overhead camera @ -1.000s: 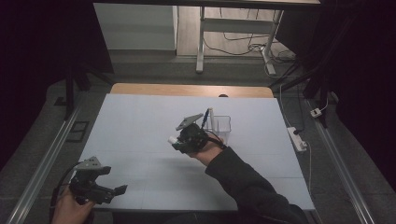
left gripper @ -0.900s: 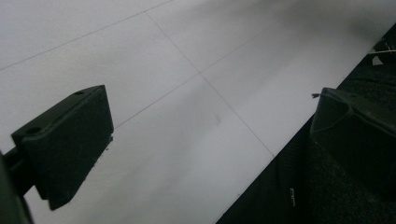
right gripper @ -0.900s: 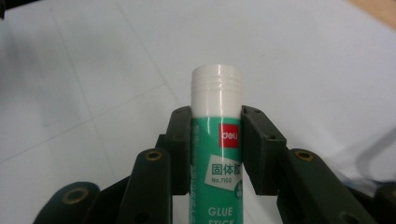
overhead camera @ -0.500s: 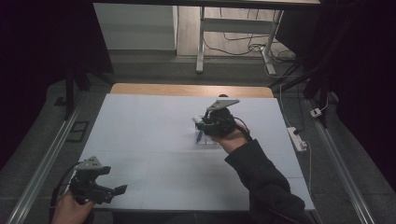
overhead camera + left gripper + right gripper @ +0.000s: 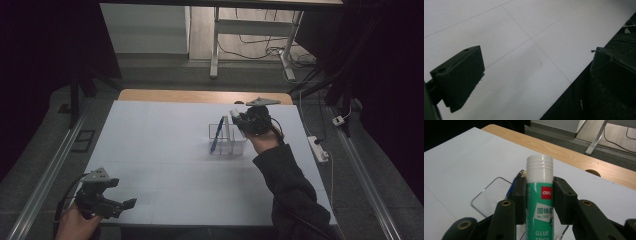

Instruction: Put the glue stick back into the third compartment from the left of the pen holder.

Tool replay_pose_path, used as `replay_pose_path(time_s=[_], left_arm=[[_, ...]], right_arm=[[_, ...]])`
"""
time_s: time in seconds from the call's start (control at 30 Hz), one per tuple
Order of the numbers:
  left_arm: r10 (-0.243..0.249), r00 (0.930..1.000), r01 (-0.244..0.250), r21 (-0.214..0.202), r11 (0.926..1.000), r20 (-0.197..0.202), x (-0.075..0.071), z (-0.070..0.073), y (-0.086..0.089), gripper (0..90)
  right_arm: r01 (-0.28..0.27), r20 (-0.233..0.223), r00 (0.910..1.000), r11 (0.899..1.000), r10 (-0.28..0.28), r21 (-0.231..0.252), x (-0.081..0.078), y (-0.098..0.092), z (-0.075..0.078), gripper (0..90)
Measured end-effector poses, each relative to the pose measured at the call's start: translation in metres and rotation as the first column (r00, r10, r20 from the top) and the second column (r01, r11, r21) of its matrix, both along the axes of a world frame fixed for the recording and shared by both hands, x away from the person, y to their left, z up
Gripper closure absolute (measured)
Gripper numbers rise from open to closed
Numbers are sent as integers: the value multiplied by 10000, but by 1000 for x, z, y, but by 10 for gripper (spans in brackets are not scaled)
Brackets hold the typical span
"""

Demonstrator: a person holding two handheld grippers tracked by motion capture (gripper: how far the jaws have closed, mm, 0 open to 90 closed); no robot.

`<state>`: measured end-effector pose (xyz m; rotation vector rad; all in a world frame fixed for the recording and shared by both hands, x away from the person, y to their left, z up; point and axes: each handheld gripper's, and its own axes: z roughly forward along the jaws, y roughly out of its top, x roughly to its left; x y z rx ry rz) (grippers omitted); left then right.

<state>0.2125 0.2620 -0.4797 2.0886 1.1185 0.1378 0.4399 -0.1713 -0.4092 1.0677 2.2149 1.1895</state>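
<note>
My right gripper (image 5: 239, 120) is shut on a green glue stick (image 5: 539, 195) with a white cap, held upright just above the right end of a clear plastic holder (image 5: 227, 141). A blue pen (image 5: 216, 136) leans inside the holder at its left side. In the right gripper view the pads press both sides of the stick, with the holder (image 5: 487, 196) and the blue pen (image 5: 513, 185) just behind it. My left gripper (image 5: 125, 204) rests at the table's front left corner. Its jaws stand wide apart over bare white tabletop (image 5: 529, 37) with nothing between them.
The white table (image 5: 165, 165) has a wooden strip (image 5: 200, 96) along its far edge. A white power strip (image 5: 318, 148) lies on the floor to the right. Desk legs and cables stand beyond the far edge. Metal rails run along both sides.
My right gripper has carried the glue stick to the right and farther back, from the left of the holder to above its right end. The left gripper has stayed put.
</note>
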Motion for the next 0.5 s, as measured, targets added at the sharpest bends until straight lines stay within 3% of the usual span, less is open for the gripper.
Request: replay_pose_path(time_s=[0.5], left_arm=[[-47,10000,47,14,10000,-25,0,0,-1,0]], right_arm=[[256,261,9993,9996,-252,-146,15,12,-27,652]])
